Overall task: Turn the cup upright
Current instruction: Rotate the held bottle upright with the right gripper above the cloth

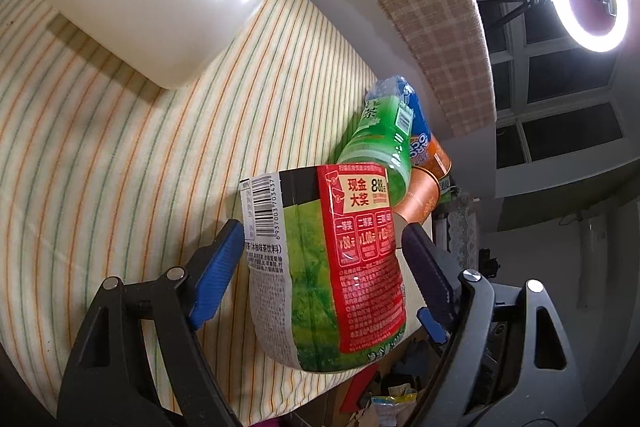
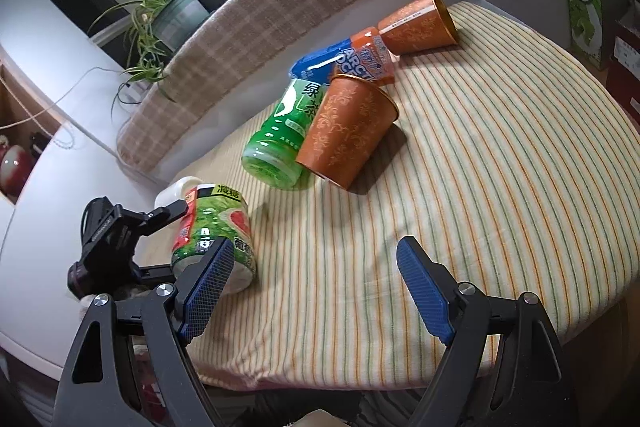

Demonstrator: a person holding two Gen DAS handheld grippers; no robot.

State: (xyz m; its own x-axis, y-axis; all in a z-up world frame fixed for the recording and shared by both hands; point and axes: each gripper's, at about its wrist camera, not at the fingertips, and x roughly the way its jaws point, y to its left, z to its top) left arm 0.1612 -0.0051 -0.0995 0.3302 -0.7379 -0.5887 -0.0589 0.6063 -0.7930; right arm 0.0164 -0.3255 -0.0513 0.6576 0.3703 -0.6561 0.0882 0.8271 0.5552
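The left claw was spread wide around a green-labelled bottle — whether its pads pressed it I could not tell. The right claw gaped open above the striped tabletop, holding nothing. The orange cup lay tipped against a green bottle — well ahead.

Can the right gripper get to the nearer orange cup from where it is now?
Probably yes. The right gripper is open and holds nothing, with bare striped cloth ahead; the nearer orange cup lies tipped, leaning on the green bottle.
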